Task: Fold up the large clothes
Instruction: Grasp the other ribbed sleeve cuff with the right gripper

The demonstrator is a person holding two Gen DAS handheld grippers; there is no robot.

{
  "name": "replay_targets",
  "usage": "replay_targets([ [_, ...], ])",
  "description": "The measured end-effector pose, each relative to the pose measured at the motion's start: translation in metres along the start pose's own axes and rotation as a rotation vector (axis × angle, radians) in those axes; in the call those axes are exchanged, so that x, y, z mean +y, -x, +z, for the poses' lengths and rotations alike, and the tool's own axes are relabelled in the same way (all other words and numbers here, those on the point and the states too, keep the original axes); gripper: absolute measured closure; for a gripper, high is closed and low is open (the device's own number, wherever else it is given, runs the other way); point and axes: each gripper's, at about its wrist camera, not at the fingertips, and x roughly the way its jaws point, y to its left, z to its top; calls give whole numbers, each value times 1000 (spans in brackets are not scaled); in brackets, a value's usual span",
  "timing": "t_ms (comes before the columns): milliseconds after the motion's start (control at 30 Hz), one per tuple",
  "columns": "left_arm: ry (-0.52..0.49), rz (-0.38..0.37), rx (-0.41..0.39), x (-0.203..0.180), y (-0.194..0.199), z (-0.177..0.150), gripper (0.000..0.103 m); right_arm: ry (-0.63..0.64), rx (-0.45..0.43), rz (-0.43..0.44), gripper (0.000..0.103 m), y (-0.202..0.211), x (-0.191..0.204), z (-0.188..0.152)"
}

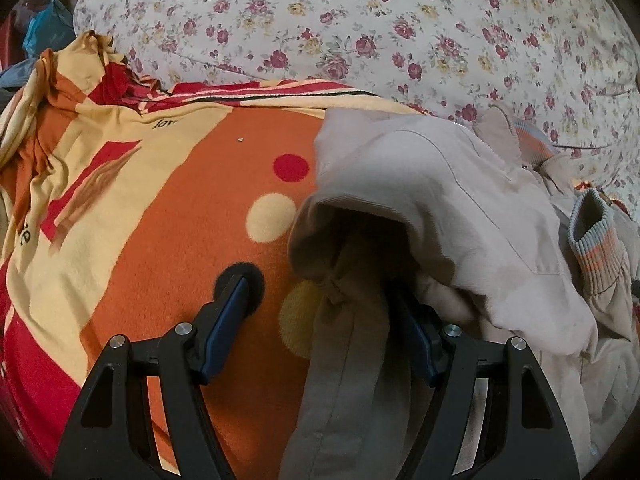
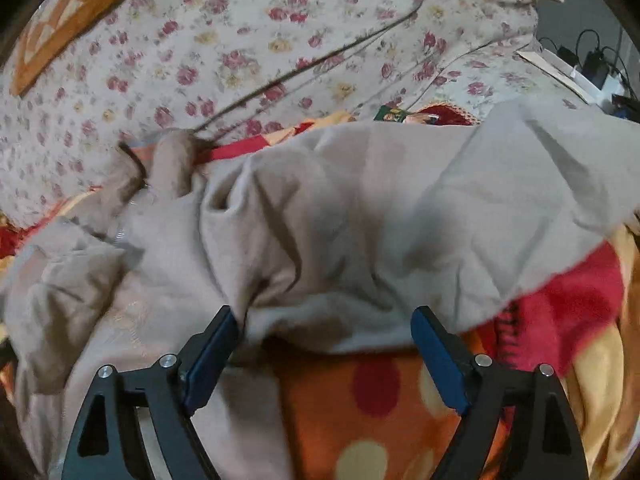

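The beige jacket [image 1: 440,200] is lying rumpled on the orange dotted blanket [image 1: 180,220], beside the floral bedding [image 1: 360,20]. Your left gripper [image 1: 320,300] is standing wide, a fold between its fingers. Your right gripper [image 2: 324,328] is standing wide at the hem, unclamped.

On the orange, cream and red blanket [image 1: 168,216], two fragments of dark printed lettering are seen in the left wrist view: "lov" near its upper fold and "e" at its left edge. No other text is legible.
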Motion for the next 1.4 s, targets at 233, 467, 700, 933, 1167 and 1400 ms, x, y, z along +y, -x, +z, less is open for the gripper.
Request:
replay_targets([
  [233,-13,17,-8,-3,-1,-1,31,64,59,127,40,-5,24,-21],
  [467,20,-5,-4,0,1,0,31,155,-51,60,98,23,28,-34],
  [700,46,-17,-1,5,4,0,31,123,-9,-41,97,33,15,-58],
  [933,50,-6,-2,4,2,2,31,85,-132,257,27,86,73,-37],
  [1167,84,30,-34,15,-8,17,31,312,-11,257,42,10,184,-27],
  [1400,184,28,-19,39,-13,24,29,178,-204,256,81,49,135,6],
])
